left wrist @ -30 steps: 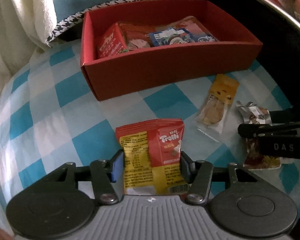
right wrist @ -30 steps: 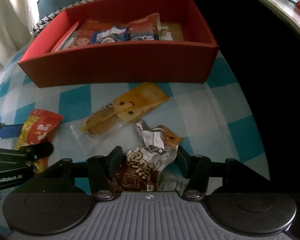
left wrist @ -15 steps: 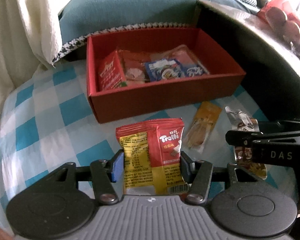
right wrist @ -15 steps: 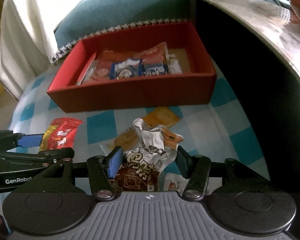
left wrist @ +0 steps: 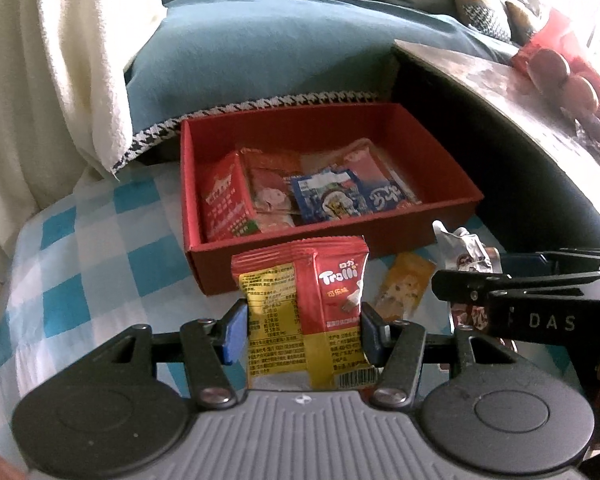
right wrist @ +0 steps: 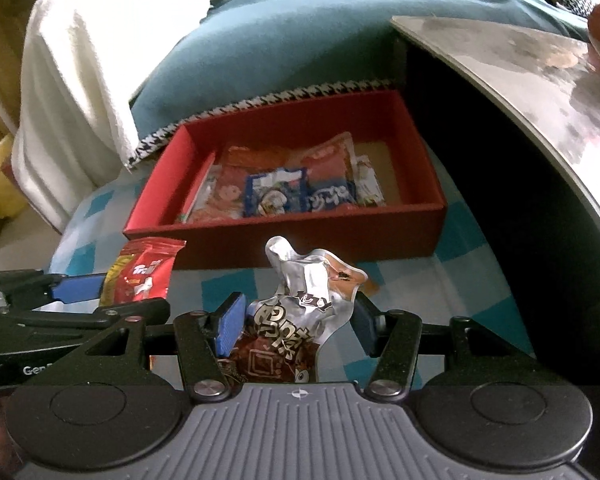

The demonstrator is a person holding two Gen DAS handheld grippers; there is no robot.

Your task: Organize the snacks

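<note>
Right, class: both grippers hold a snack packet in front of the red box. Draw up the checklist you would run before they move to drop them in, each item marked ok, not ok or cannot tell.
1. Left gripper clamps the red Trolli packet: ok.
2. Right gripper clamps the crumpled silver-and-brown packet: ok.
3. Both packets are clear of the checked cloth: ok.
4. Red box is open on top: ok.
5. Free floor at the box's right end: ok.
6. Yellow packet remains outside the box: not ok.
</note>
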